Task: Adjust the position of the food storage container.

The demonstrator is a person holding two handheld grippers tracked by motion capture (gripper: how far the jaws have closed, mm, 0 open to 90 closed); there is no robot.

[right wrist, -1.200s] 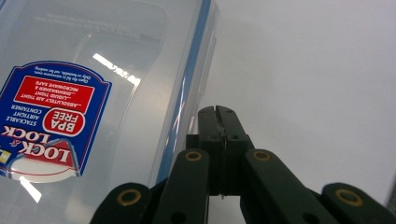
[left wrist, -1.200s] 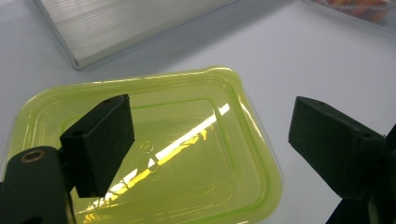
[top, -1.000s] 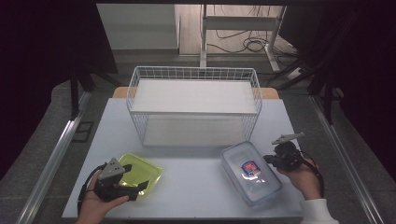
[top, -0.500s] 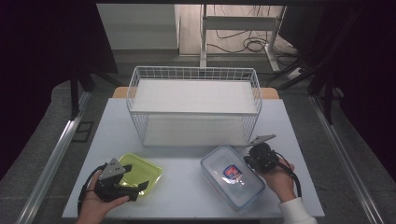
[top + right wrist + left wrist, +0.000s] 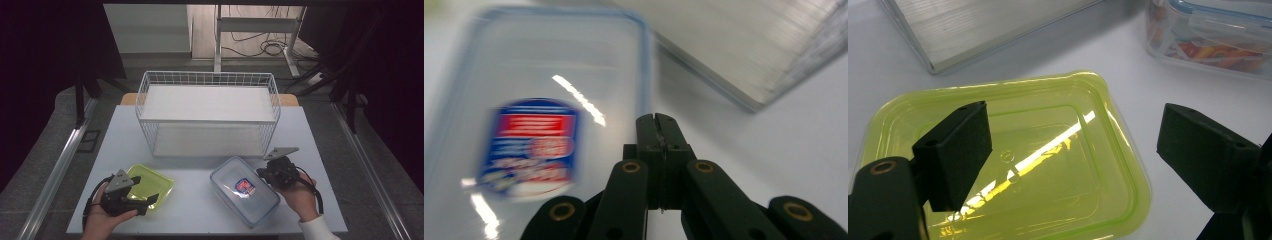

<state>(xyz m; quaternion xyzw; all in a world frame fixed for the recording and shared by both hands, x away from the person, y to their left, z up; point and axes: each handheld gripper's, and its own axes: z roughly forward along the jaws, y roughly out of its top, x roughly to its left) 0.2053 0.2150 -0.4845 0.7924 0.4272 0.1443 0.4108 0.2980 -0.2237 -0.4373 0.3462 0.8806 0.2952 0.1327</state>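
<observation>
Right of the box [image 5: 244, 189]: right hand-held gripper [image 5: 265, 172], jaws pressed together, empty. Box likely rigid, slick; grip its rim. Left hand-held gripper [image 5: 1073, 150] spread over the green lid [image 5: 1048, 165].

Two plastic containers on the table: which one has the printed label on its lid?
The clear blue-rimmed plastic container by the right gripper; the yellow-green plastic tray is bare.
</observation>
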